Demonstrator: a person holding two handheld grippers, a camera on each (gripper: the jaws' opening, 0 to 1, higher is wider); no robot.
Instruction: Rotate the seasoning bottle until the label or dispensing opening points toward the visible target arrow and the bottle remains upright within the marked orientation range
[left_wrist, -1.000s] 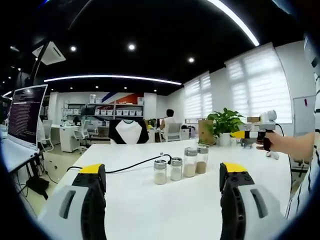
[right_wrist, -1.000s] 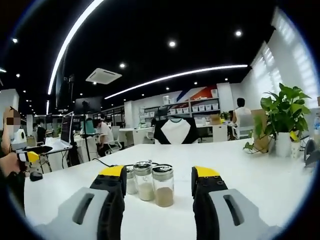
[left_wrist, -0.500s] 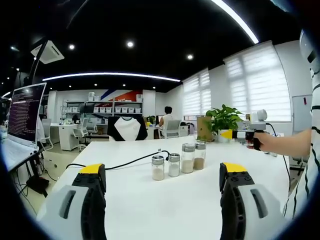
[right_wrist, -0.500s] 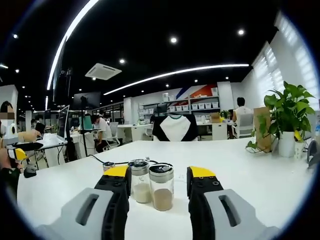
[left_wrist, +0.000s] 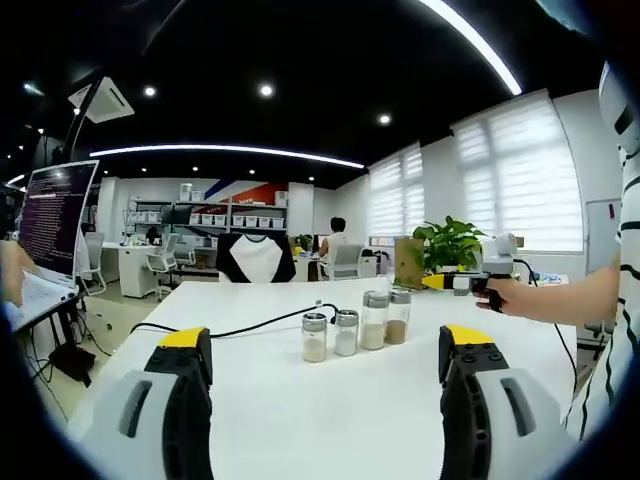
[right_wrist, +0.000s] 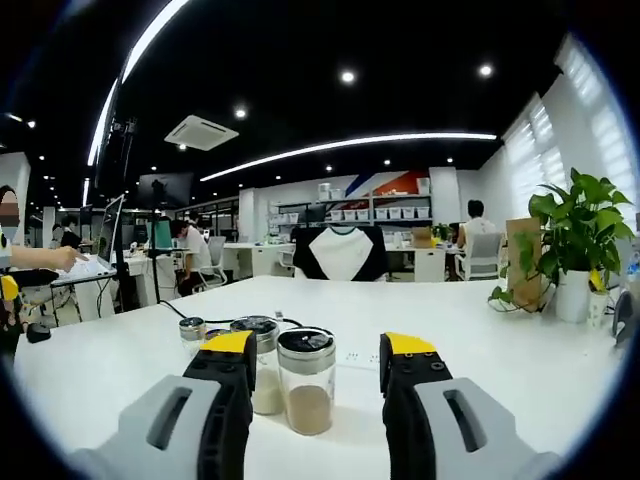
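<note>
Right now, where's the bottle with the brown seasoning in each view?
Left gripper view: brown seasoning bottle stands at the right end of the row, right of centre.
Right gripper view: it stands low in the centre, between the tool's jaws.
Shared landmark: the potted plant.

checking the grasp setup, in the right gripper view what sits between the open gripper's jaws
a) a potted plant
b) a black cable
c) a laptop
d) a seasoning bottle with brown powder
d: the seasoning bottle with a dark cap and brown powder stands upright on the white table, framed by the right gripper, whose jaws stand apart on either side of it.
</note>
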